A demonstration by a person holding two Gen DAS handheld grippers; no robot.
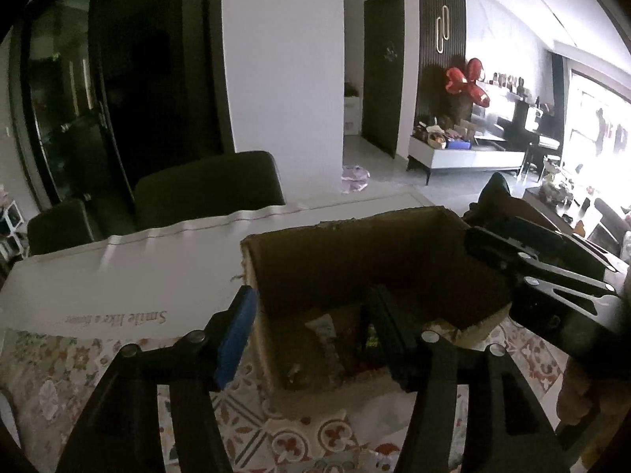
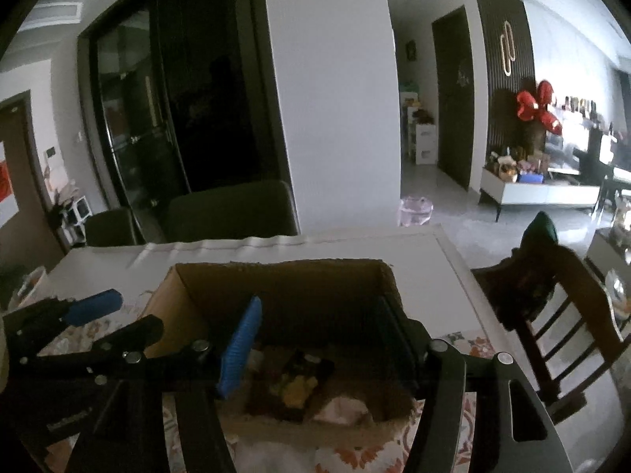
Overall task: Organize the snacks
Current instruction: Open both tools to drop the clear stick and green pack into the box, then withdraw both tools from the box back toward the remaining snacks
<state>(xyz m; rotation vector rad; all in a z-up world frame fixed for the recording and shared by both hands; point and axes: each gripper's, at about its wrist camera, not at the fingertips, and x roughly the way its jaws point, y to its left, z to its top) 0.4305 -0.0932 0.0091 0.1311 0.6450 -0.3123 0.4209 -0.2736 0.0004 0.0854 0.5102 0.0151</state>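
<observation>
1. Left tool [image 1: 311, 339]: jaws stood apart, holding nothing. One blue pad [image 1: 235, 337] sat outside the box's left wall; the other finger hung inside, over the snacks. No pad pressed on anything.
2. Right tool [image 2: 319, 347]: jaws apart, empty, both fingers above the box's open top, clear of the walls as far as could be told.
3. Box [image 2: 189, 303]: brown cardboard, top open, upright on the patterned cloth of the table [image 2: 449, 272], near its front edge.
4. Snacks [image 2: 294, 386]: several small packets, one with yellow on it, lying loose on the box floor. Exact kinds too dark to tell.
5. Step judged: packets dropped in, tools now free to clear the box.
6. Handling advice: lift each tool straight up before swinging aside, so no finger hooks a wall and drags the light box; keep jaws parted until over the next packet.
</observation>
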